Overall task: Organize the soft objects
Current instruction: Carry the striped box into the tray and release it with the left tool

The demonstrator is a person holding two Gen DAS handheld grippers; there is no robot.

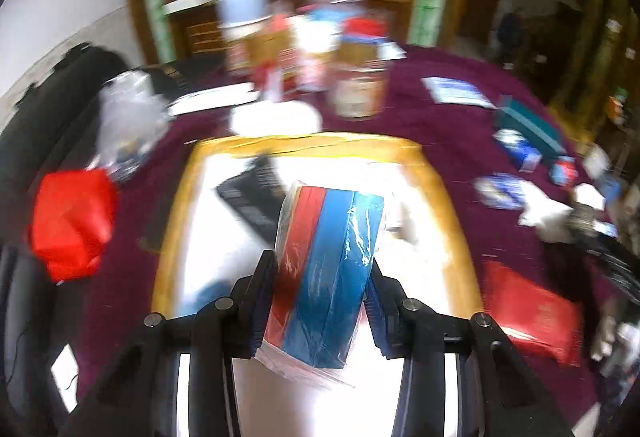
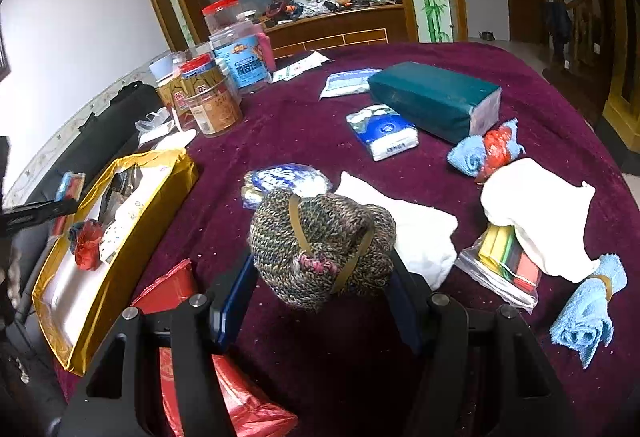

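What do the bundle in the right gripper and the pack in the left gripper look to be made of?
Bundle: chunky multicolour knit, probably wool or acrylic yarn, matte, with visible stitches, bound by tan rubber bands. Pack: red and blue sheets, perhaps foam or cloth, in glossy clear plastic wrap that glints and wrinkles.

Plastic-wrapped pack of red and blue sponge sheets (image 1: 328,273) standing on end between the left gripper's fingers above the gold-rimmed box (image 1: 176,205), mottled knitted bundle (image 2: 320,249) bound with rubber bands, pinched by the right gripper over the maroon cloth

maroon table (image 2: 400,49) carries box (image 2: 132,237), jars (image 2: 208,105) (cluttered).
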